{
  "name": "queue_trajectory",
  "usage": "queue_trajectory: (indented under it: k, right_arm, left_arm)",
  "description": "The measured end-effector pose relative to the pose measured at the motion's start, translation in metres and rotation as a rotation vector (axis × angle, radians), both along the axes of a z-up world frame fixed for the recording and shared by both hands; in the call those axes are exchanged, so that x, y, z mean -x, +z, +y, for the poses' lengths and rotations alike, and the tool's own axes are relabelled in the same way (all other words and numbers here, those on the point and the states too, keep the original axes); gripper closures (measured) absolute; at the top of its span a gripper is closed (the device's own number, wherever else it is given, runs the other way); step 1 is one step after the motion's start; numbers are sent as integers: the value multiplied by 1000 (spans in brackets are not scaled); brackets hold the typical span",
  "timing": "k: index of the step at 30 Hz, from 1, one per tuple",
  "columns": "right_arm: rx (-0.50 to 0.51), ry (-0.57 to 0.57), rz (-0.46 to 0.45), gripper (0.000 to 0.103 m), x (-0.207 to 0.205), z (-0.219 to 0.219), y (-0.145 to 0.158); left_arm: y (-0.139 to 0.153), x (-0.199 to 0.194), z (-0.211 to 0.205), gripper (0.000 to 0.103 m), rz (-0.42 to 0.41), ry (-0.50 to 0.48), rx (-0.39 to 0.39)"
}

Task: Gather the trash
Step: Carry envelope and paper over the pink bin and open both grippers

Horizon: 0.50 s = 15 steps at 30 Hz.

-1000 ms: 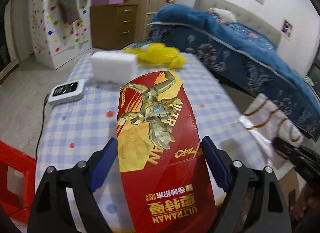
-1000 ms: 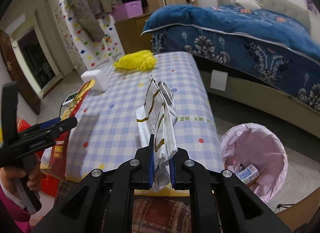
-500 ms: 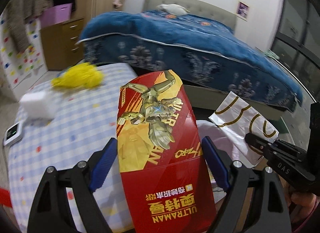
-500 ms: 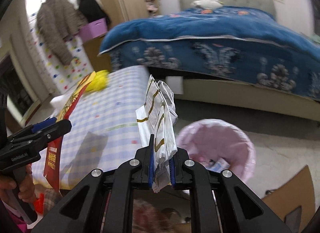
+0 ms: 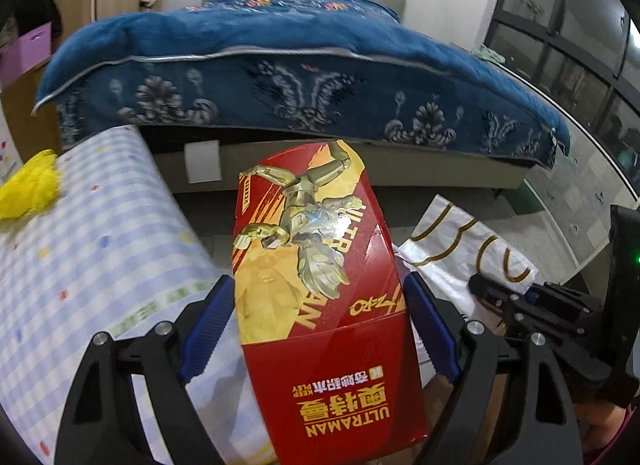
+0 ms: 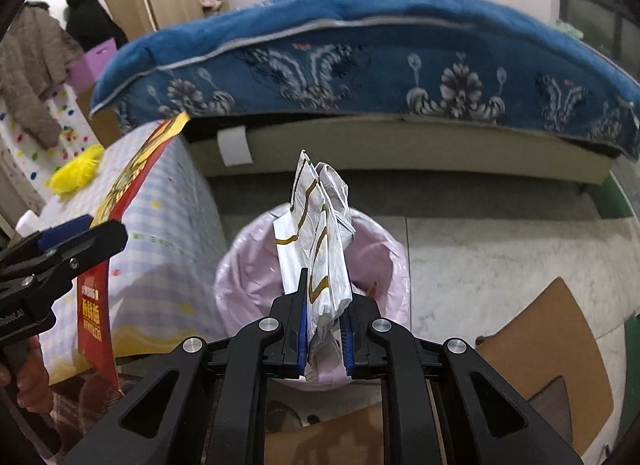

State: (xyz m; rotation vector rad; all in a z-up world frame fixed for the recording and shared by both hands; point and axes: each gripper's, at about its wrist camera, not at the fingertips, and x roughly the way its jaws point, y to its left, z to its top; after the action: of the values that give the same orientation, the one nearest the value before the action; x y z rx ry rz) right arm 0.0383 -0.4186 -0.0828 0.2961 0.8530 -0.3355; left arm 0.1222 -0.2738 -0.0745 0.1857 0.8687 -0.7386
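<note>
Right wrist view, wrapper (image 6: 320, 237) clamped in jaws, long axis pointing forward over bin (image 6: 248, 265).

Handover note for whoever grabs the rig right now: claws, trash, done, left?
Left claw: shut on the red Ultraman cardboard box, held beside the checked tablecloth table.
Right claw: shut on the crumpled white wrapper with gold lines, held in front of the pink-lined trash bin on the floor.
Done: both pieces picked up and carried toward the bin.
Left: release the wrapper into the bin, then the box. A yellow fluffy bundle lies on the table; whether it is trash I cannot tell.
</note>
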Motion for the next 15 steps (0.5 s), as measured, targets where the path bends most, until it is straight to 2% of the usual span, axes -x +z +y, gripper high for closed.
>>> queue_trajectory:
  k: [7, 11, 12, 13, 15]
  right_arm:
    - [-51, -15, 43, 89, -23, -19, -26]
    - [-60, -10, 43, 86, -36, -29, -38]
    - [-65, -6, 44, 80, -40, -30, -42]
    - [-67, -6, 50, 65, -43, -32, -45]
    - [-81, -10, 72, 54, -49, -34, -53]
  left_arm:
    - [-16, -21, -27, 19, 24, -20, -8]
    - [-18, -29, -34, 13, 18, -20, -23]
    - [-18, -31, -34, 12, 15, -17, -25]
    - [-18, -33, -34, 12, 12, -9, -25]
    - [-17, -36, -30, 11, 12, 2, -22]
